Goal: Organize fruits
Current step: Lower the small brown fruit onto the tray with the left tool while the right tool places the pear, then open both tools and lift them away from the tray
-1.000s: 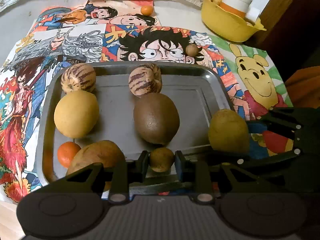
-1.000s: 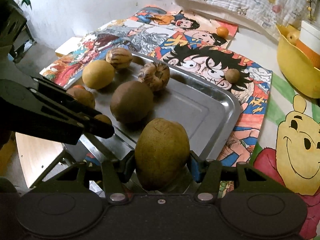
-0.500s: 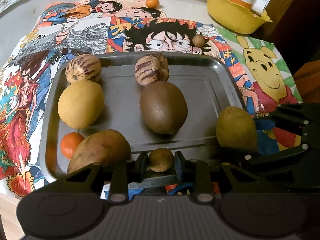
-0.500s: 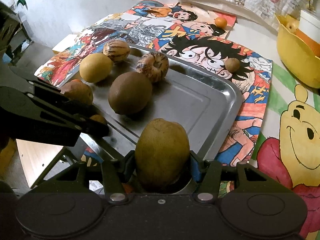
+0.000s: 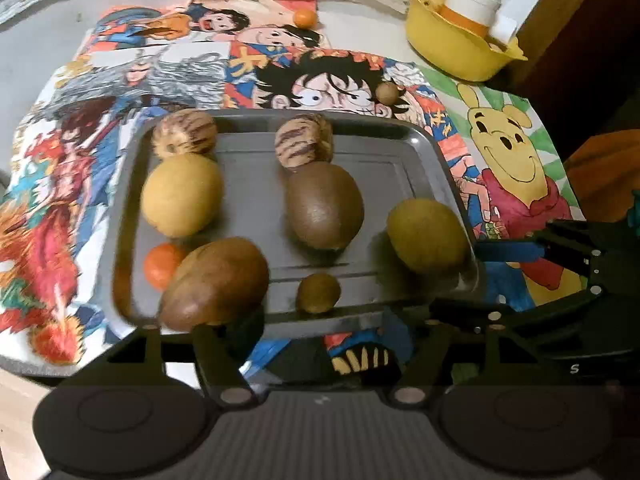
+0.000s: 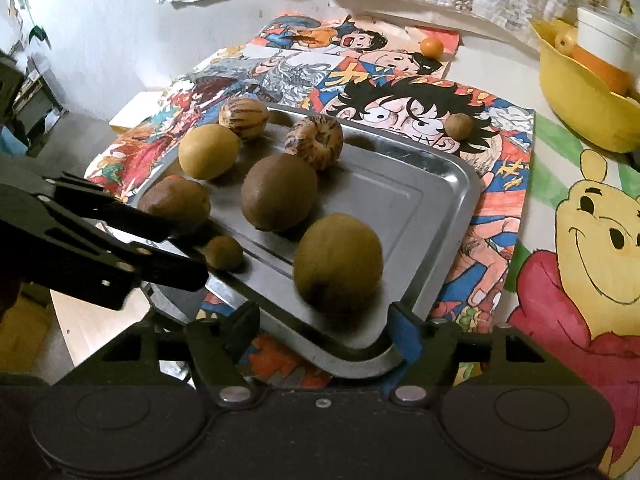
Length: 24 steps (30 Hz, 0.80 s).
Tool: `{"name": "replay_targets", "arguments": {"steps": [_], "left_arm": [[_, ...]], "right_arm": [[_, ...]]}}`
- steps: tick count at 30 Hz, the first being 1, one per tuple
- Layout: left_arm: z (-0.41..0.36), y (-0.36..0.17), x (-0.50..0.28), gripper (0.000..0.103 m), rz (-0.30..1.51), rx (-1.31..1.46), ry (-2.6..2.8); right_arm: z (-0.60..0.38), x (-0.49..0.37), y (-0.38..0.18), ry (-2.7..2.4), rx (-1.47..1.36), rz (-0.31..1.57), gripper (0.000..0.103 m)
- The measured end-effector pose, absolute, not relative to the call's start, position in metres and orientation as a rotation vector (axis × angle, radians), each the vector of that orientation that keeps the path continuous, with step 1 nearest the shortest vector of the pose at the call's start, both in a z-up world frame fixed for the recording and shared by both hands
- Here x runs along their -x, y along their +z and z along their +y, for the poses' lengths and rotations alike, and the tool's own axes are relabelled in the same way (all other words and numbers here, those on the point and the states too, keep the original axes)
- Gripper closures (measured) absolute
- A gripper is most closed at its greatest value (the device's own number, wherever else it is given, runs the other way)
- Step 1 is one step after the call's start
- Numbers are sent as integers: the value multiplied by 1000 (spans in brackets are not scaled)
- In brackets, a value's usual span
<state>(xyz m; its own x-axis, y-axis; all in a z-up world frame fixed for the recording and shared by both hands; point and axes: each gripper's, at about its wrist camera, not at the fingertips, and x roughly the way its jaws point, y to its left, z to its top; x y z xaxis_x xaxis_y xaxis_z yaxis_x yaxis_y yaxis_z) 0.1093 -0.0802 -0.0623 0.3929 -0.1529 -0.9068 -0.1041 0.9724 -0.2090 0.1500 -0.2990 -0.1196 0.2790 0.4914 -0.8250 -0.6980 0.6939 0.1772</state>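
Left wrist: yellow bowl point(image 5: 452, 54) and stray orange point(image 5: 305, 18) beyond tray point(image 5: 424, 148).

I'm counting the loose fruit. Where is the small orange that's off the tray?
The small orange sits at the far edge of the cartoon mat, beyond the tray, left of the yellow bowl.

I see a grey metal tray point(image 5: 404, 152) resting on a multicoloured cartoon-print cloth point(image 5: 80, 128) with red, blue, orange and white panels. I note two cream fruits with dark brown stripes point(image 5: 185, 133) point(image 5: 304, 140), one plain yellow fruit point(image 5: 182, 195), one dark brown kiwi point(image 5: 325, 205), one olive-green kiwi point(image 5: 427, 235), one reddish-brown fruit point(image 5: 216, 283), one small olive-brown fruit point(image 5: 318, 293) and one orange citrus point(image 5: 162, 265). Off the tray I see a small tan fruit point(image 5: 387, 93), a small orange fruit point(image 5: 305, 18) and a yellow bowl point(image 5: 452, 50). The yellow bear print point(image 6: 596, 248) wears red.
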Motion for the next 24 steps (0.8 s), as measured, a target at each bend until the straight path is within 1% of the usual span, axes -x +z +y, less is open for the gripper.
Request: {"name": "replay_targets", "arguments": {"steps": [1, 2, 3, 5, 7, 9, 11, 14, 20, 24], "left_arm": [[-78, -60, -106, 22, 1167, 249, -19], [-76, -57, -103, 15, 1162, 245, 2], [-73, -55, -101, 13, 1156, 241, 25], [-66, -53, -97, 5, 1156, 245, 61], [-59, -52, -93, 2, 1162, 261, 95], [-52, -53, -88, 1, 1178, 271, 129], [-46, -54, -84, 1, 1196, 269, 154], [-38, -57, -76, 1, 1220, 253, 187], [-24, -59, -64, 1, 1265, 228, 258], [-17, -58, -62, 1, 1274, 257, 278]], "right_arm": [[-299, -148, -118, 807, 235, 1005, 26], [-299, -145, -117, 806, 235, 1003, 24], [-299, -143, -115, 804, 235, 1002, 20], [-299, -139, -113, 795, 236, 998, 16], [-298, -136, -112, 785, 230, 999, 13], [-298, -136, -111, 772, 222, 1006, 7], [-296, -136, -111, 761, 227, 1021, 6], [-295, -137, -112, 733, 243, 1047, 2], [-301, -139, -109, 681, 224, 1048, 1], [-306, -141, -106, 655, 203, 1041, 1]]}}
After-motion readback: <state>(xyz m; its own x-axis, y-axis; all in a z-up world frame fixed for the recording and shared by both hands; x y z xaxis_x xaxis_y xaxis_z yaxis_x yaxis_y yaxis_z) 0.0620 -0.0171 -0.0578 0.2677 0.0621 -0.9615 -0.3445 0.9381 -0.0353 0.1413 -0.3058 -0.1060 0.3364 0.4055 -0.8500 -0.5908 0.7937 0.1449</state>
